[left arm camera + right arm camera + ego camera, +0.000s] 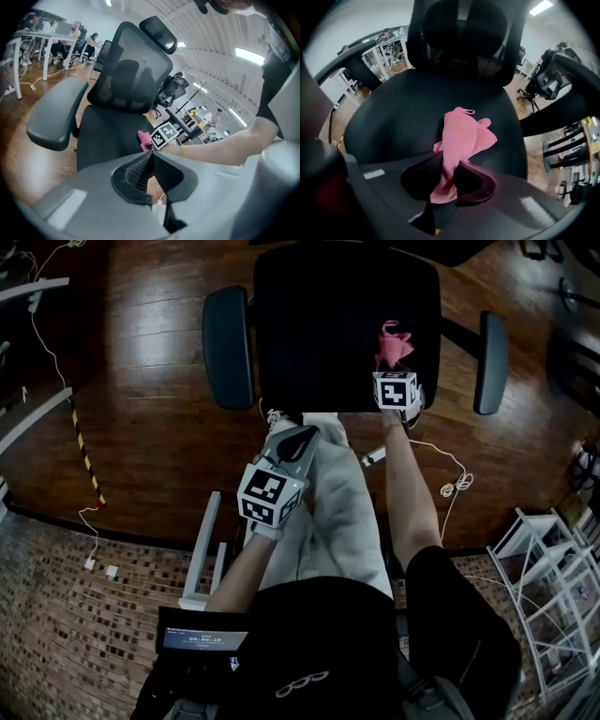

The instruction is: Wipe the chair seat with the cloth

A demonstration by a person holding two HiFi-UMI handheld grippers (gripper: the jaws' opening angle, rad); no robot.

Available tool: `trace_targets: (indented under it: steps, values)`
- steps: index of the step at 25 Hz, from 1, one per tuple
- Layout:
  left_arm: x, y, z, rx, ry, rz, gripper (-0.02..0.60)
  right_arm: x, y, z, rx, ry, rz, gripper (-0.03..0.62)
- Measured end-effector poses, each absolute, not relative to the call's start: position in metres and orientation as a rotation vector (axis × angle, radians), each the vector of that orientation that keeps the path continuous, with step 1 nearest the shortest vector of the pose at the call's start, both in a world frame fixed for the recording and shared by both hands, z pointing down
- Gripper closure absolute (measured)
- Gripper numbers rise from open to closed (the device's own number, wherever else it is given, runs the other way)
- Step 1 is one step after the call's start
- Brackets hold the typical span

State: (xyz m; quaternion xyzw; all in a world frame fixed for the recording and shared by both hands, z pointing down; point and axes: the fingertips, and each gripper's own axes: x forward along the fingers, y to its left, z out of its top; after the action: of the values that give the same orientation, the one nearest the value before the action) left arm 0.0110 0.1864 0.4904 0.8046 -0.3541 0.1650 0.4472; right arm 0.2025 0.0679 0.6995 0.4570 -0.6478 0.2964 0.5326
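Observation:
A black office chair with its seat stands in front of me on the wooden floor; its seat fills the right gripper view. A pink cloth is pinched in my right gripper, bunched and resting on the seat's front right part. In the head view the cloth sticks up just beyond the right gripper. My left gripper hovers short of the seat's front edge, over my leg, with its jaws together and nothing between them. From the left gripper view the cloth shows far off.
Two armrests flank the seat, and the mesh backrest rises behind it. A white cable lies on the floor at the right, a white wire rack at lower right. Desks with people sit far left.

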Motion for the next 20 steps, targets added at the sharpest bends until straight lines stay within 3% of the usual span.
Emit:
trace_targets:
  steps: [7, 20]
  values:
    - [-0.026, 0.211, 0.493, 1.969, -0.912, 0.413, 0.589, 0.059, 0.086, 0.708, 0.989, -1.722, 0.788, 0.525]
    - [-0.05, 0.252, 0.503, 1.95, -0.915, 0.435, 0.589, -0.098, 0.116, 0.657, 0.623, -2.127, 1.156, 0.525]
